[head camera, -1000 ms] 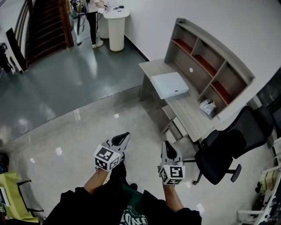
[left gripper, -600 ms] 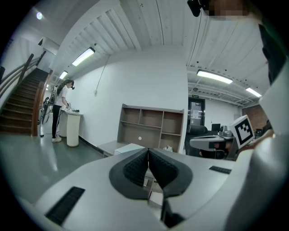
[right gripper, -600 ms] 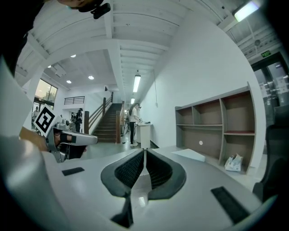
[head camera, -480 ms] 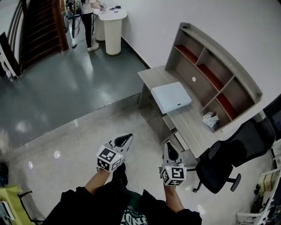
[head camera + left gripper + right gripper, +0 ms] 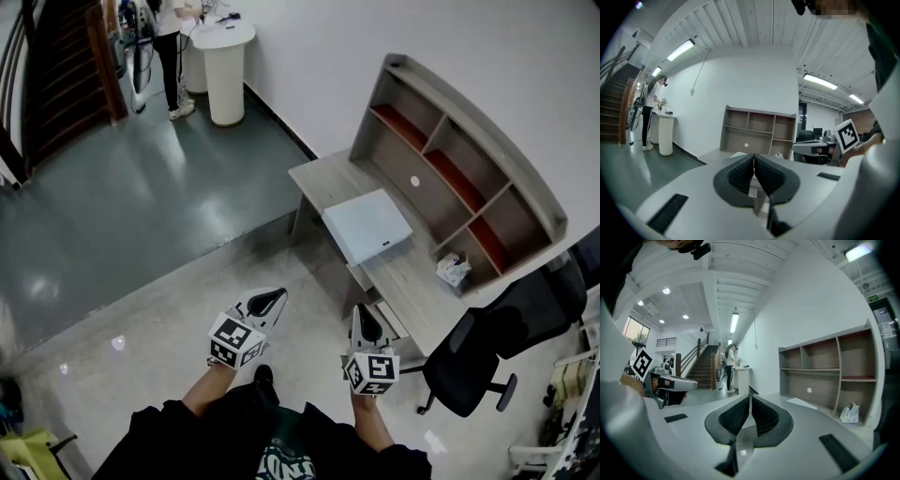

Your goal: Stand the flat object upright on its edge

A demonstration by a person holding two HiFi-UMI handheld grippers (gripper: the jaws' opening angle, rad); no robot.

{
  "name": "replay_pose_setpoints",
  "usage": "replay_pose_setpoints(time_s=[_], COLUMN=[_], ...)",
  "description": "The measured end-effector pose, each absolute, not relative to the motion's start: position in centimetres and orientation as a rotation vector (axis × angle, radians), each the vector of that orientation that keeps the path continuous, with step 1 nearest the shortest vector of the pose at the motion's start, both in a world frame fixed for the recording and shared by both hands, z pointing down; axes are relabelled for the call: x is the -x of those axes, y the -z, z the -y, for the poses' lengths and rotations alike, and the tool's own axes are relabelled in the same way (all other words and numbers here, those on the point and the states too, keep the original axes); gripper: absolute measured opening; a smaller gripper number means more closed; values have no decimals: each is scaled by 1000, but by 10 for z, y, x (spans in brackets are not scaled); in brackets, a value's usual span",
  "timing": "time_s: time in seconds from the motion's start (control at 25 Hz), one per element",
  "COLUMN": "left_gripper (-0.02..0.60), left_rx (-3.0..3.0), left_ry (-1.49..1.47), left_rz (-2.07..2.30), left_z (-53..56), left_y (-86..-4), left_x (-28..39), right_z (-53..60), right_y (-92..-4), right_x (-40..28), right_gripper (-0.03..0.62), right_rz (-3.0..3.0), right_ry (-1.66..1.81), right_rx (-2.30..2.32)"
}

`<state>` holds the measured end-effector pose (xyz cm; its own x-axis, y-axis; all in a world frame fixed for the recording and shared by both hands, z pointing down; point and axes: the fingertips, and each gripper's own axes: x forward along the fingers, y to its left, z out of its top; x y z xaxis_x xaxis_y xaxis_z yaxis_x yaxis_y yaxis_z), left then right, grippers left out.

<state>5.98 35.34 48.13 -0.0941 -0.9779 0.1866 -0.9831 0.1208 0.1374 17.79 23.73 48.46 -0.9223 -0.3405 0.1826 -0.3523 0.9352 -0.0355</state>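
Note:
A flat white board (image 5: 367,225) lies face down on the grey desk (image 5: 323,172) ahead, in front of its shelf unit (image 5: 464,159). The board also shows faintly in the right gripper view (image 5: 801,402). My left gripper (image 5: 278,293) is held out over the floor, well short of the desk, jaws shut with nothing between them (image 5: 753,159). My right gripper (image 5: 362,311) is beside it, nearer the desk's front corner, also shut and empty (image 5: 750,397).
A black office chair (image 5: 492,333) stands right of the desk. A small white bag (image 5: 453,271) sits on the desk's right end. Far back, a person (image 5: 164,37) stands at a white round pedestal table (image 5: 221,66) beside a staircase (image 5: 52,56).
Both grippers and the head have moved forward across the floor; the desk and board now sit closer and lower in the head view. Jaws stayed shut.

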Motion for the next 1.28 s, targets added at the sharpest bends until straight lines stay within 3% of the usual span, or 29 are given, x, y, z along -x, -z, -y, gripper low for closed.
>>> replay_pose_setpoints(time_s=[0.64,1.28], left_gripper=[14,14], left_rx=[-2019,-2087], left_ry=[-56,-136], left_rz=[2083,1976], left_z=[-293,-148], left_y=[-501,-512], left_x=[19,143], right_z=[-179,-39], right_y=[-499,-518], right_x=[-114,-7], right_gripper=[37,37], right_rz=[2901,2871], right_ry=[-113,-204], right_rx=[-679,-857])
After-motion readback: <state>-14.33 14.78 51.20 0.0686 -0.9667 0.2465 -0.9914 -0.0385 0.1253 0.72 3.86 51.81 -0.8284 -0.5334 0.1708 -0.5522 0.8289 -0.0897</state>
